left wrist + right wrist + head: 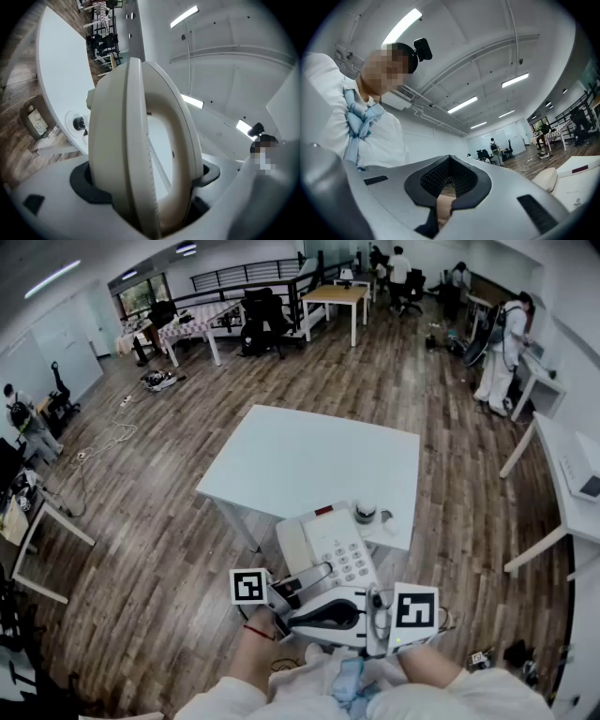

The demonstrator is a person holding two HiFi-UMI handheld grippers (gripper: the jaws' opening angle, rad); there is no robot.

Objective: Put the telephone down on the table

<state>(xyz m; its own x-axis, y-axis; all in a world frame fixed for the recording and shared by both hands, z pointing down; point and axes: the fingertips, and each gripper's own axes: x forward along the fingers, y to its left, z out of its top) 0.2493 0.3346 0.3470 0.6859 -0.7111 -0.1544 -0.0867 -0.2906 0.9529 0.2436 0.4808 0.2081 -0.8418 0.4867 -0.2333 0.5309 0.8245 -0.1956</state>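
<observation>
The cream telephone (pixel 336 542), with a keypad and a red label, hangs at the near edge of the white table (pixel 300 460), partly over it. My left gripper (pixel 292 589) holds its near end. In the left gripper view the telephone (pixel 140 140) stands edge-on and fills the wide gap, with a dark pad (pixel 86 183) pressed on each side. My right gripper (pixel 323 617) is just below the telephone, turned toward the person. Its jaws (pixel 449 174) are shut with nothing in them, and the telephone (pixel 576 180) shows at the right edge of its view.
A small dark round object (pixel 365 514) and a small white one (pixel 389 526) sit at the table's near right corner. Another white table (pixel 572 484) stands to the right. Desks, chairs and people (pixel 502 352) are farther back on the wooden floor.
</observation>
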